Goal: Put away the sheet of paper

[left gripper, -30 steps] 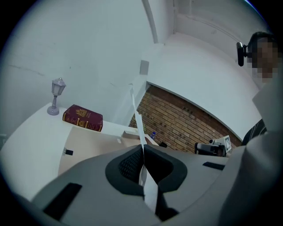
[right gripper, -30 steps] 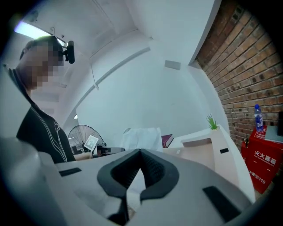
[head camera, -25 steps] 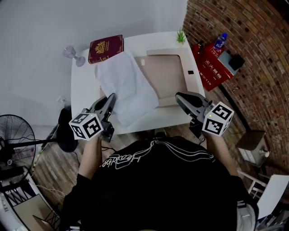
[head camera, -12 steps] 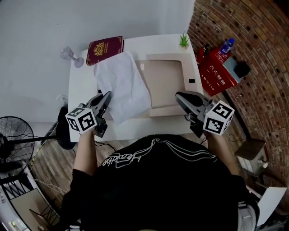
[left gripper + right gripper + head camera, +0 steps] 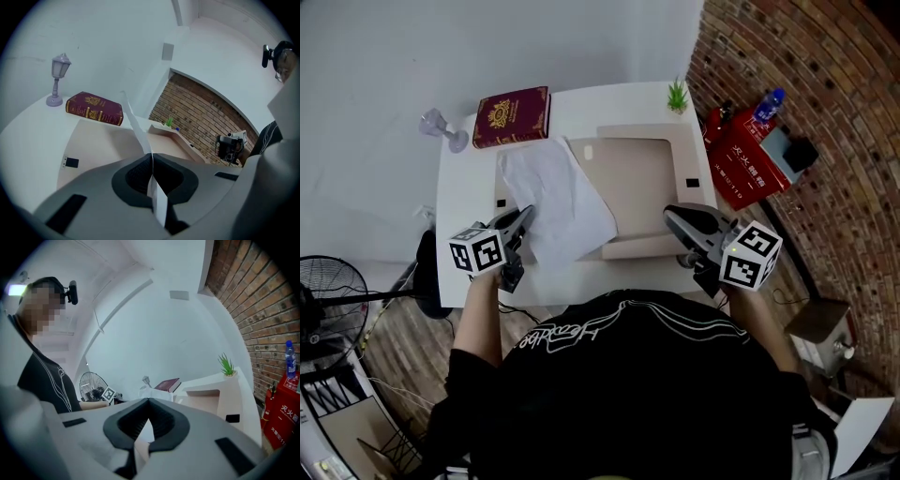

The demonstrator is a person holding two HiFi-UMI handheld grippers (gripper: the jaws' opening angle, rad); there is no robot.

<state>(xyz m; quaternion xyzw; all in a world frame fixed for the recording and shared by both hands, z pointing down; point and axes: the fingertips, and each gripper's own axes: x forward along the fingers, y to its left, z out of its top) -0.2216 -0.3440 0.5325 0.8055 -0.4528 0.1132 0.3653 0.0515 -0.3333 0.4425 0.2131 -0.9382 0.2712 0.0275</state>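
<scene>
A crumpled white sheet of paper (image 5: 562,202) lies on the white table (image 5: 469,187), its right corner over the left part of a beige folder (image 5: 637,173). My left gripper (image 5: 525,217) is at the sheet's near left edge, shut on it. In the left gripper view the paper (image 5: 136,129) rises as a thin strip from between the closed jaws (image 5: 151,161). My right gripper (image 5: 670,216) is at the folder's near right corner, shut on its beige front flap (image 5: 637,247). A strip of beige shows between the jaws (image 5: 147,404) in the right gripper view.
A dark red book (image 5: 511,116) and a small lamp (image 5: 441,127) stand at the table's far left. A little green plant (image 5: 677,94) is at the far right corner. Beside the brick wall sits a red box (image 5: 750,150), and a fan (image 5: 333,291) stands on the floor at left.
My left gripper has drawn slightly left and toward the table's near edge with the paper in it. The right gripper stays at the folder's corner.
</scene>
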